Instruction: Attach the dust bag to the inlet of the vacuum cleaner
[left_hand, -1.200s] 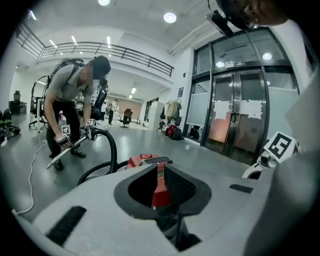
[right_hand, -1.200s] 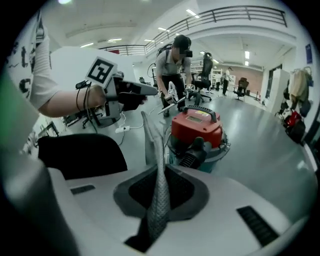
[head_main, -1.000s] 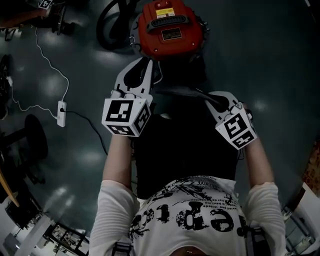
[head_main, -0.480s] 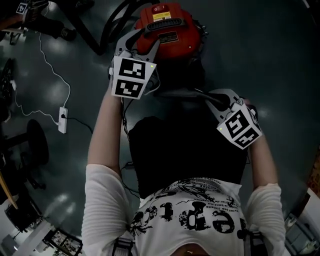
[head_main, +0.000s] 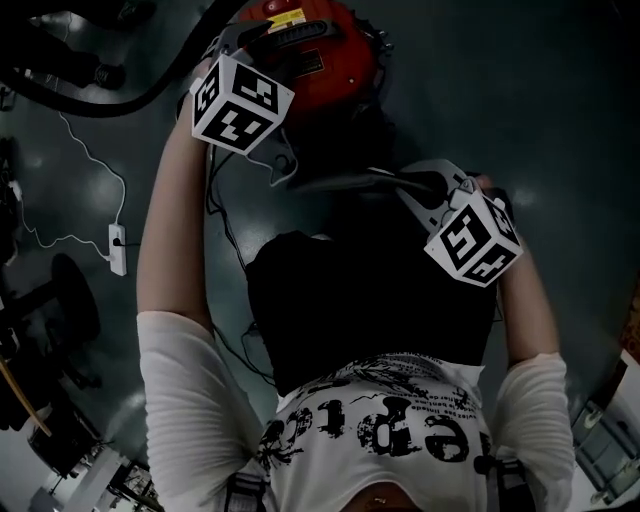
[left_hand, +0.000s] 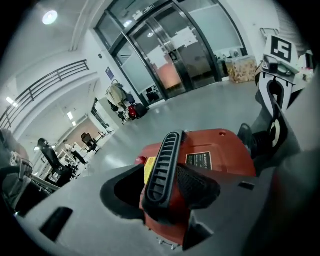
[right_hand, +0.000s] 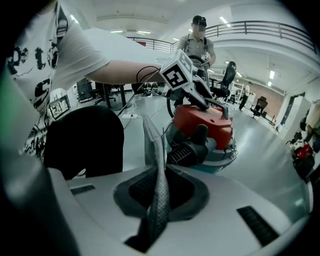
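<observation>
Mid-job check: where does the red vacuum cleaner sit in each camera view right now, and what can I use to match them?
Head view: vacuum cleaner at top centre, cut by the frame edge.
Left gripper view: centre, its black handle between the left gripper's opening jaws.
Right gripper view: upper centre-right, beyond the jaws.
Shared landmark: the left gripper's marker cube, beside the vacuum cleaner in head and right gripper views.
</observation>
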